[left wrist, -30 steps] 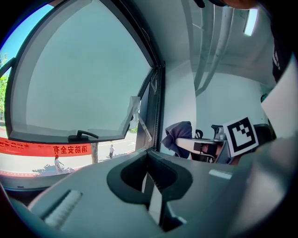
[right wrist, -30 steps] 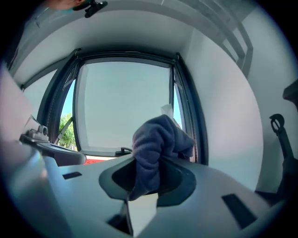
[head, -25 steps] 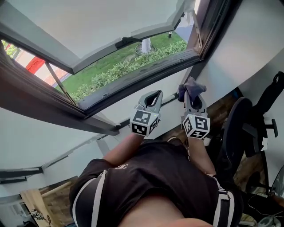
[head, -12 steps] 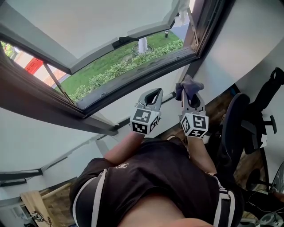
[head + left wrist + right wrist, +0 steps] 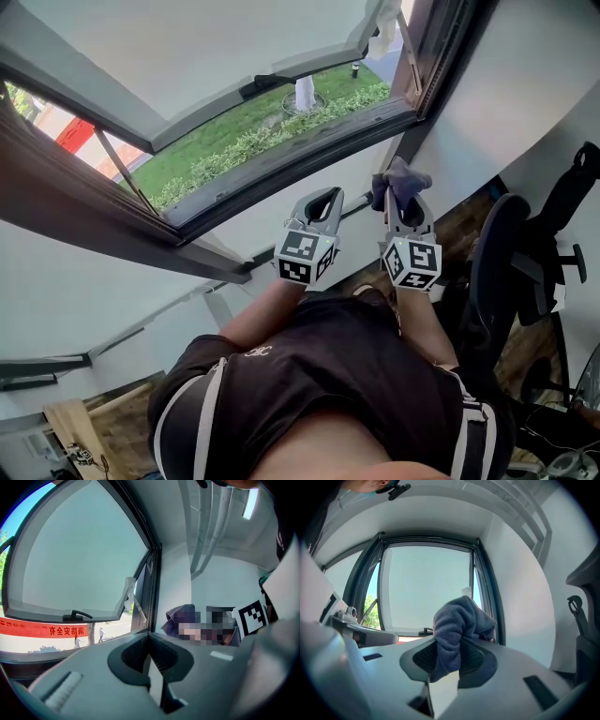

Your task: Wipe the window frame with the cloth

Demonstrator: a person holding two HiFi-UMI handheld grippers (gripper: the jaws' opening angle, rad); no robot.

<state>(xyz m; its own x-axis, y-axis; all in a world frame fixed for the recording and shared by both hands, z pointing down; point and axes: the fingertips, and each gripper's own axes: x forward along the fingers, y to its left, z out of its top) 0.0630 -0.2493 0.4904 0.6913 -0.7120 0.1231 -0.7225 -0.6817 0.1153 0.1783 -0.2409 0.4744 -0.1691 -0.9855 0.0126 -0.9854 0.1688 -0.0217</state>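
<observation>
Cloth [image 5: 401,178] sits bunched between the right gripper's [image 5: 406,197] fingers, which clamp it. The window frame [image 5: 281,167] lies beyond their tips. Just beside, the left gripper's [image 5: 325,199] fingers press together on nothing.

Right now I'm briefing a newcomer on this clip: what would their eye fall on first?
The window, swung open over a lawn, fills the upper left of the head view. Just below its frame in the picture, the right gripper is shut on a dark cloth that bunches up above its jaws. The left gripper beside it is shut and empty.
</observation>
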